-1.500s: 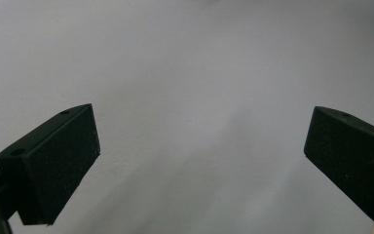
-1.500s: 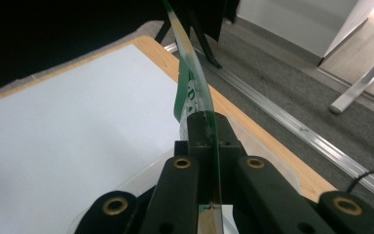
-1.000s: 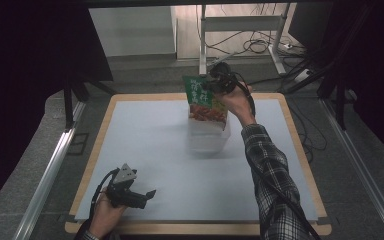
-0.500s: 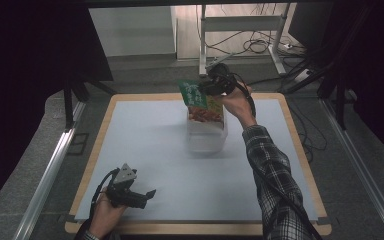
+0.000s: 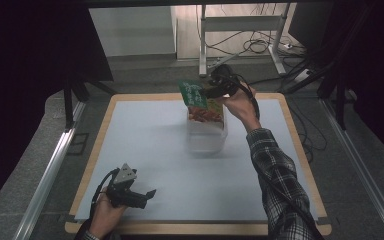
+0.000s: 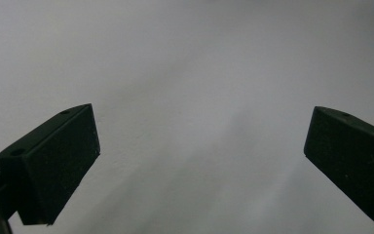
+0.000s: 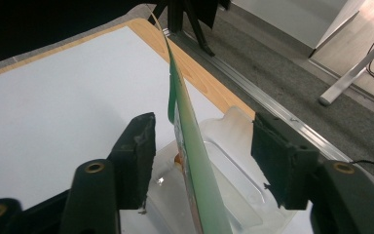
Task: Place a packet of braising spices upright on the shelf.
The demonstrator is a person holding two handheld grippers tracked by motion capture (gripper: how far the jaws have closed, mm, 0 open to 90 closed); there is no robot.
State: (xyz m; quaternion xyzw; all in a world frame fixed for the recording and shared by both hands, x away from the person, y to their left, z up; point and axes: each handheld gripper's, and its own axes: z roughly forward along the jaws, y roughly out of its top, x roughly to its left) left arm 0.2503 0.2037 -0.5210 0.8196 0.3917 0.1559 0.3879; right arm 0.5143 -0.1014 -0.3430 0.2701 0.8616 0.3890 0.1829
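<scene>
A green packet (image 5: 200, 102) with a red and orange food picture on its lower half stands upright in a clear plastic tub (image 5: 207, 137), a little above the middle of the high view, toward the far edge of the white mat (image 5: 145, 150). In the right gripper view the packet (image 7: 187, 161) is seen edge-on, rising from the tub (image 7: 233, 161) between the two black jaws and leaning slightly to the upper left. The right gripper (image 5: 219, 90) sits at the packet's top corner; its jaws have just been opening, and in its own view (image 7: 202, 161) they stand apart on either side of the packet with a gap at each pad, so they no longer pinch it. There is pale writing on the packet's green upper part, but it is too small and blurred to read, and no brand can be made out. The person's right forearm in a checked sleeve (image 5: 275, 175) runs from the lower right of the frame up to that gripper. The left gripper (image 5: 142, 196) rests low on the mat at the lower left, well apart from the tub, held in the left hand (image 5: 107, 212); in its own view (image 6: 202, 161) its jaws stand wide open over bare mat. The mat lies on a wooden table (image 5: 300, 150) whose light rim frames it. Beyond the far edge, at the top of the frame, are white table legs (image 5: 202, 35) and loose cables (image 5: 257, 45) on the floor.
</scene>
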